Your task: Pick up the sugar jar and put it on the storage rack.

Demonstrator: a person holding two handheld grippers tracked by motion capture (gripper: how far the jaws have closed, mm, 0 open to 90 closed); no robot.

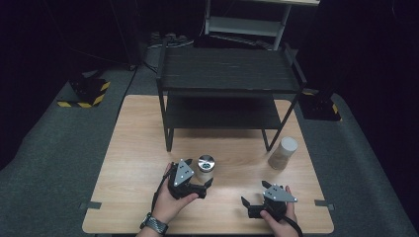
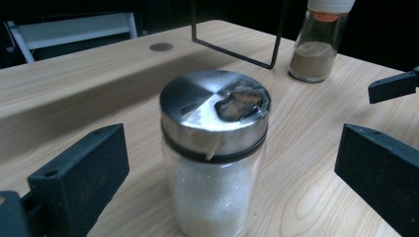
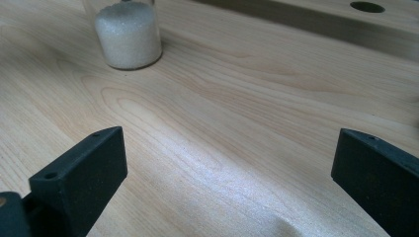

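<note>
Salt jar (image 2: 213,158) upright between spread jaws, left hand-held gripper (image 2: 230,163).

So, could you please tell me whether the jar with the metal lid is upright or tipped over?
Upright: the jar stands on its base on the table, lid on top.

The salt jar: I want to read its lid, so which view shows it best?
The left gripper view: the salt jar stands close, between the open jaws, steel lid and white grains plain. The high view shows it small from above, beside the left gripper. The right gripper view catches its lower part, lid cut off.
</note>
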